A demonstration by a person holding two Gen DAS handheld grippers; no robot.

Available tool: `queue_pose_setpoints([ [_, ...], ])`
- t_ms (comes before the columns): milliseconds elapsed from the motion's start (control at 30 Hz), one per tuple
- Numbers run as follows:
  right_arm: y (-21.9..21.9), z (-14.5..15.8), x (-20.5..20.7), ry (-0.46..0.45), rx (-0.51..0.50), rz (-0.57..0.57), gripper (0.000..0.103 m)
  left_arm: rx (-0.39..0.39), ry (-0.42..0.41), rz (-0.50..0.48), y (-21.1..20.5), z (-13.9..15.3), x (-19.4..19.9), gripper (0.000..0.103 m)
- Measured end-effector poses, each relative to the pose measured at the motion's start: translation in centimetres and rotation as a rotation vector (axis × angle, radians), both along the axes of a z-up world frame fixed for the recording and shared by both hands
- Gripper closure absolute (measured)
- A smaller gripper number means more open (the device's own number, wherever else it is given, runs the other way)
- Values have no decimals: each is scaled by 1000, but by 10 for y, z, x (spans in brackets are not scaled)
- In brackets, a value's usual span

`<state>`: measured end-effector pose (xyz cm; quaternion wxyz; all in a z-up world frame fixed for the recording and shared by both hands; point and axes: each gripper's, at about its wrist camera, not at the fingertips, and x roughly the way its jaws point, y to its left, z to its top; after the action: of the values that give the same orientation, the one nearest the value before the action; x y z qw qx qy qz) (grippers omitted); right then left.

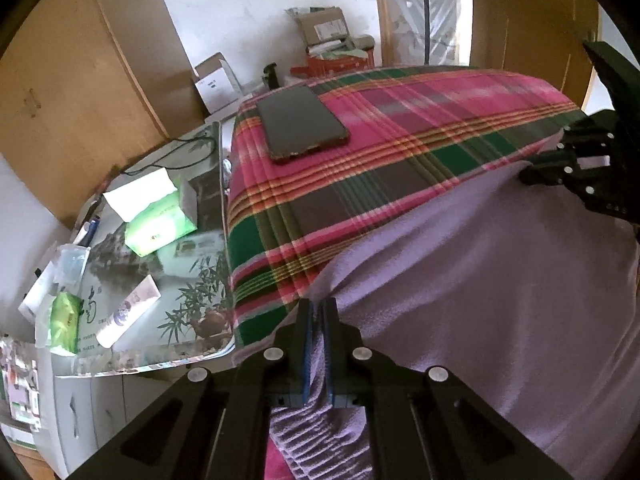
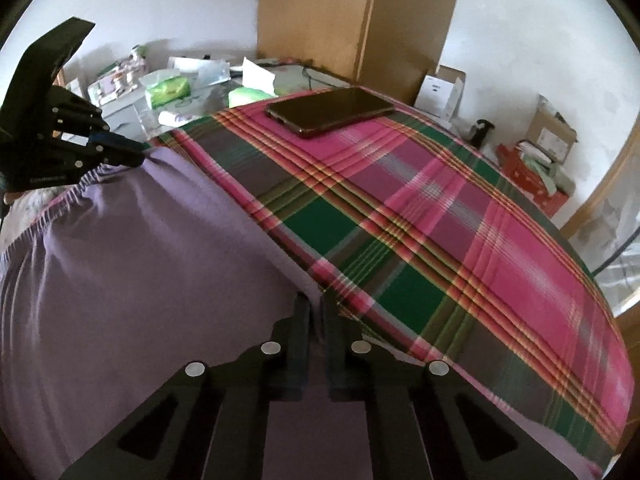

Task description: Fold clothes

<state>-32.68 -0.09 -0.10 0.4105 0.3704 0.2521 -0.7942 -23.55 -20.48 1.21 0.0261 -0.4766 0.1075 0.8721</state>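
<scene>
Your left hand-held gripper (image 1: 317, 308) is clamped on the purple garment (image 1: 480, 280): its blue-faced fingers (image 1: 306, 344) stand nearly together with a bunched, ribbed edge of the cloth pinched between them and hanging down below. Your right hand-held gripper (image 2: 316, 304) is closed as well, its fingers gripping the garment's edge right where the purple cloth meets the plaid bedcover (image 2: 460, 220).

The garment lies spread on the bed between your two grippers. From the left wrist camera it stretches away to the right of the fingers up to the right hand-held gripper, whose tips bite on the far corner of the cloth. From the right wrist camera it fills the area to the left of the fingers, and its gathered elastic edge (image 2: 52, 208) runs up to the left hand-held gripper at the far left.

Ahead of both grippers, beyond the garment, a dark phone (image 1: 302, 124) lies flat on the plaid bedcover, well apart from the cloth.

Left of your left gripper stands a glass tabletop (image 1: 192, 280) just beside the bed. On it a green tissue box (image 1: 164, 216) shows a white sheet sticking out of its top. A green packet (image 1: 64, 320) and a tube (image 1: 128, 310) lie near it. Farther off against the wall, an open cardboard box (image 1: 324, 26) sits on a red crate (image 1: 340, 64) holding papers; what else is inside I cannot tell.
</scene>
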Motion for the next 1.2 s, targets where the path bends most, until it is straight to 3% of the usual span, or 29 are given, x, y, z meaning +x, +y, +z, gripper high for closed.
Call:
queue_pose_setpoints([
  [467,14,64,61,73,-73,-25,99,15,88,16,-1,31,20,98],
  [967,34,88,125,95,-105,-70,99,-45,187,-45,16,59,75,98],
  [1200,36,104,169,133,-118,-34,99,-50,214,-40,17,69,100,99],
])
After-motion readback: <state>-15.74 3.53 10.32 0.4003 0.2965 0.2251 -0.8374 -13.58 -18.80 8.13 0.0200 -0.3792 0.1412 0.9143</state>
